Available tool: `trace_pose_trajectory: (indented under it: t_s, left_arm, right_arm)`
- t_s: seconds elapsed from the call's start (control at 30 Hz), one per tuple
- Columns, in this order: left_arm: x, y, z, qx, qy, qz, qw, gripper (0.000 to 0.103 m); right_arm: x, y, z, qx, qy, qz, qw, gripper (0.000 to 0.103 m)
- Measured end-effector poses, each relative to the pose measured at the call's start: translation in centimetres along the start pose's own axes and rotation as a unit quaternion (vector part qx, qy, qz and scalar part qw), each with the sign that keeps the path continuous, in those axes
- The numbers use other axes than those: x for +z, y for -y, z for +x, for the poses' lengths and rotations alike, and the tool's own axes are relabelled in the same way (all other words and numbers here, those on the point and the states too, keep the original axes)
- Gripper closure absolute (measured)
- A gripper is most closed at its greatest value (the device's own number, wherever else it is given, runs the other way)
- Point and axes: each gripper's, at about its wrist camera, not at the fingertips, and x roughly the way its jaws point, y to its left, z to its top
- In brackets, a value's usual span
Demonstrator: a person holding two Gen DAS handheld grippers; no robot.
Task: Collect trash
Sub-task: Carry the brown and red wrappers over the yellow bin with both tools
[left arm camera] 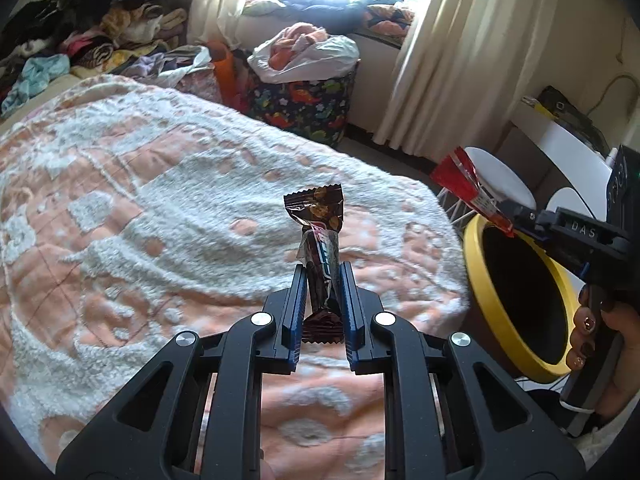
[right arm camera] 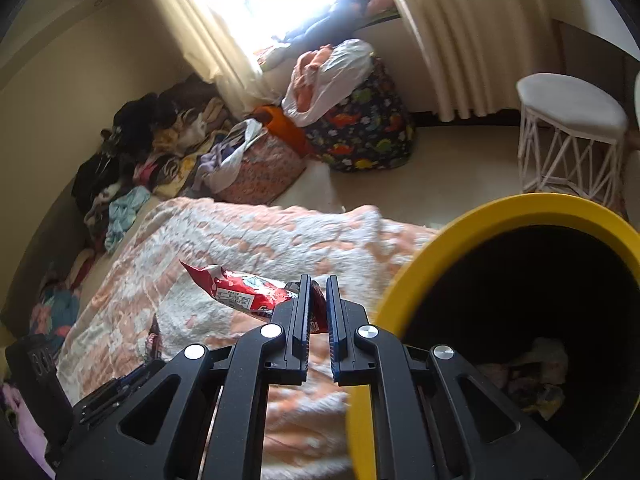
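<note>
Left gripper (left arm camera: 323, 276) is clamped on a brown wrapper (left arm camera: 320, 236). Right gripper (right arm camera: 318, 292) is clamped on a red wrapper (right arm camera: 248, 294), just left of the yellow bin (right arm camera: 404, 280). Bin apparently already holds some trash; both wrappers remain undeposited.

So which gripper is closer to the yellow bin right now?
Right. The right gripper, holding the red wrapper, is at the yellow bin rim; the left gripper, holding the brown wrapper, is over the bed.
</note>
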Motion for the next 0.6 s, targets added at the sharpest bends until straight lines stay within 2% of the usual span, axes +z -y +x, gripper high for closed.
trace_pose_trajectory:
  t_s: [0.27,0.6]
  left_arm:
    - [0.5,3.3,-0.4,-0.017,0.008,0.029,0.9994,0.092]
    - [0.9,6.7,-0.9,-0.033,0.017,0.06,0.9975,0.092]
  right_arm:
    - [-0.5,3.6,-2.6,-0.027,0.015,0.03,0.999,0.095]
    - [-0.7,6.1,-5.2,-0.044,0.036,0.056,0.997,0.095]
